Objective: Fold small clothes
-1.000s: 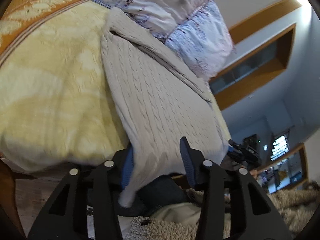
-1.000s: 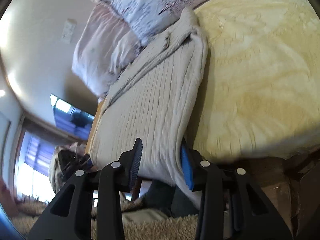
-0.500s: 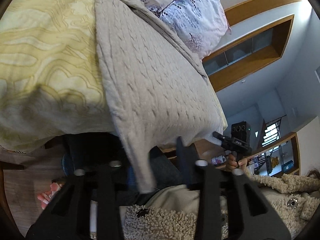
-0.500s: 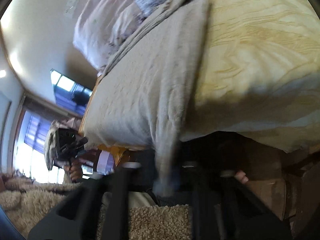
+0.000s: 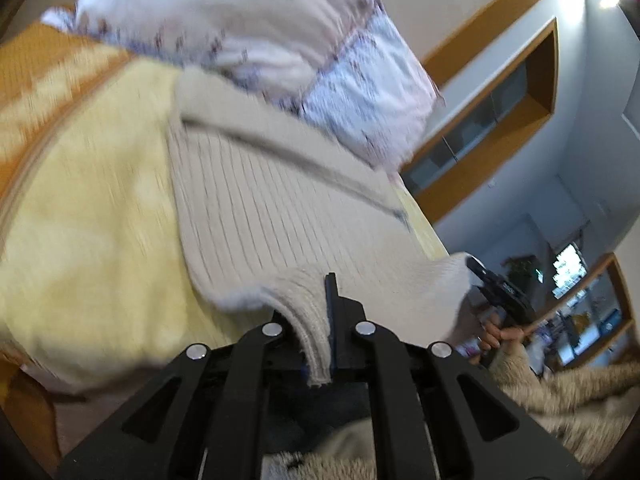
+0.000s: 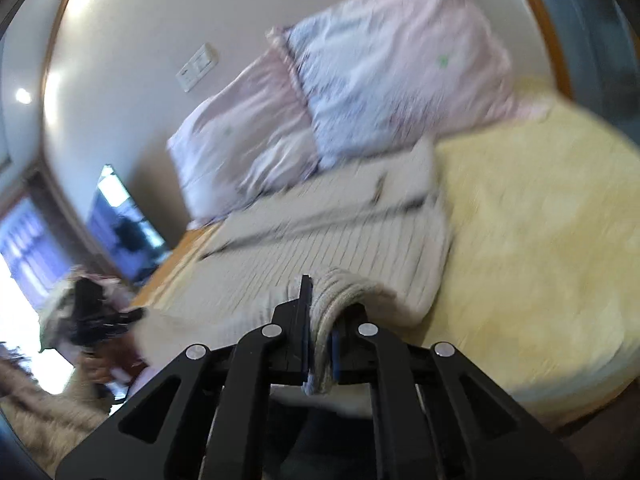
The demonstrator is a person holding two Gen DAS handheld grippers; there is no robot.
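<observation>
A beige ribbed knit sweater point(image 5: 280, 200) lies lengthwise on a yellow bed cover point(image 5: 92, 216), its far end near the pillows. My left gripper point(image 5: 320, 320) is shut on one near corner of its hem, which bunches up between the black jaws. In the right wrist view the same sweater point(image 6: 340, 232) stretches away, and my right gripper point(image 6: 318, 328) is shut on the other near corner. Both corners are lifted off the bed edge. From the left wrist view the other gripper point(image 5: 500, 292) shows at the right, held by a hand.
Two pale floral pillows point(image 5: 280, 40) lean at the head of the bed point(image 6: 380, 80). An orange blanket edge point(image 5: 48, 92) lies at the left. A fuzzy beige sleeve point(image 5: 560, 400) fills the lower right. Wall shelves and a window stand beyond the bed.
Both grippers have closed on the sweater's near hem corners, which hung between open jaws before. Both have then risen, lifting the hem above the bed edge.
</observation>
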